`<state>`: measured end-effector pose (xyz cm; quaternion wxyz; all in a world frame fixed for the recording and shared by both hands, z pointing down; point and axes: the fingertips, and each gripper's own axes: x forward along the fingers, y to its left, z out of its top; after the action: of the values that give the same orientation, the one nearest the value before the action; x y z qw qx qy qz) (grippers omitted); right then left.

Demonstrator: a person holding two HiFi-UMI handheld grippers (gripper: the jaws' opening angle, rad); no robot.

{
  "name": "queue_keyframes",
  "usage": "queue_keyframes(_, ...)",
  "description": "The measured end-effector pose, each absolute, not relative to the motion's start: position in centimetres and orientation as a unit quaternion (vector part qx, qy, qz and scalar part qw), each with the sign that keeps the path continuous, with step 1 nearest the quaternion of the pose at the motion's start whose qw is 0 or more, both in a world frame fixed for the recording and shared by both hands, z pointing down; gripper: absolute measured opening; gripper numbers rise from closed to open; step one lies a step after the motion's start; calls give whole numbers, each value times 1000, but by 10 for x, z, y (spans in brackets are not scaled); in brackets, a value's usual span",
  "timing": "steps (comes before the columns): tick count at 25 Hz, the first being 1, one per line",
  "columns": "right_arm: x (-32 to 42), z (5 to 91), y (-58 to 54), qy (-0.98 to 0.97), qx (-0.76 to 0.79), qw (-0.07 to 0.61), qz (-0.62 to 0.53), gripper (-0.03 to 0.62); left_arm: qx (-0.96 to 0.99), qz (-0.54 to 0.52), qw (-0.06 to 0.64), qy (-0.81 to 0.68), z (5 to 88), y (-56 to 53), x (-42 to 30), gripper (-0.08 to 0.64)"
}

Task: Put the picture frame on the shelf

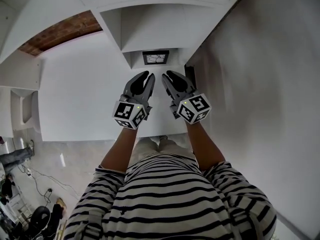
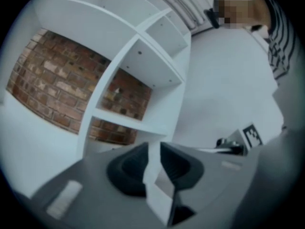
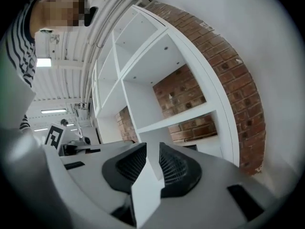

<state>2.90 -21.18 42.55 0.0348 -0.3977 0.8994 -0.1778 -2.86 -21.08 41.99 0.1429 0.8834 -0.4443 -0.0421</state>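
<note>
The picture frame (image 1: 155, 57), dark-edged with a black-and-white picture, stands in a low compartment of the white shelf unit (image 1: 150, 31), straight ahead of both grippers. My left gripper (image 1: 147, 77) and right gripper (image 1: 168, 77) hover side by side just short of it, tips pointing at the compartment, neither touching the frame. In the left gripper view the left gripper (image 2: 152, 149) shows a narrow gap between its dark pads with only the shelf behind. The right gripper (image 3: 152, 149) looks the same in its own view: a slim gap and nothing held.
The shelf's white dividers (image 3: 143, 104) form several open cubbies backed by a red brick wall (image 2: 52, 85). A plain white wall (image 1: 260, 84) runs along the right. Cables and dark clutter (image 1: 35, 204) lie on the floor at lower left.
</note>
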Motion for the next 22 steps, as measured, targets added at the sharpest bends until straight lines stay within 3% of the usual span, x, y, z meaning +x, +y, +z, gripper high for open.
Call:
queue_keyframes(8, 25, 373, -169, 932, -326, 45, -155, 28, 917, -55, 110, -381, 369, -175, -12, 9)
queue_keyframes(22, 13, 292, -115, 959, -271, 46, -66, 8, 951, -68, 63, -296, 304, -114, -8, 8)
